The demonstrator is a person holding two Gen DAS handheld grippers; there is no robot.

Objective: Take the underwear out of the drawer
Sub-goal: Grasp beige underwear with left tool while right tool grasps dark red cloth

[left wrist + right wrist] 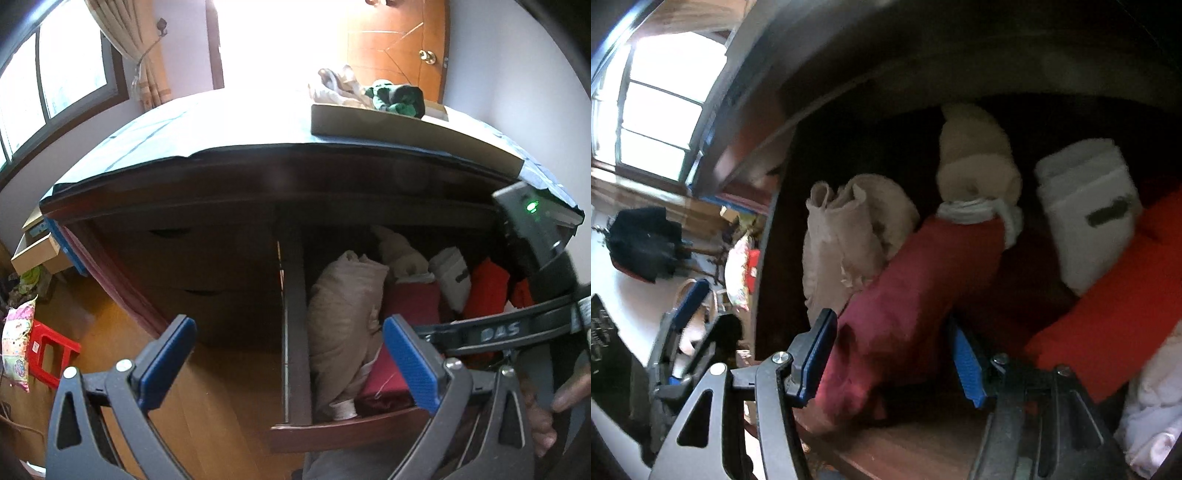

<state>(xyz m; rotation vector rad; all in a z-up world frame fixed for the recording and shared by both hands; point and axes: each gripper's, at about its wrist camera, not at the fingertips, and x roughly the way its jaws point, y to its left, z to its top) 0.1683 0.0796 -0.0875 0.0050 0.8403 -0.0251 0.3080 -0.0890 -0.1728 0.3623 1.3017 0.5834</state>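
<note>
The drawer (343,430) stands pulled out of a dark wooden dresser, packed with folded underwear: a beige roll (341,317), a maroon piece (413,299), a white piece (452,277) and a red piece (485,288). My left gripper (291,365) is open and empty, above the drawer's left front corner. My right gripper (892,360) is open inside the drawer, its blue pads either side of the maroon piece (908,295), not closed on it. The beige roll (842,236), a cream roll (975,158), white piece (1086,206) and red piece (1119,306) lie around it.
On the dresser top a cardboard tray (369,120) holds beige and green clothes. Closed drawers (199,266) are to the left. A red stool (48,350) and a patterned bag (16,347) stand on the wooden floor at left. A door (399,44) is behind.
</note>
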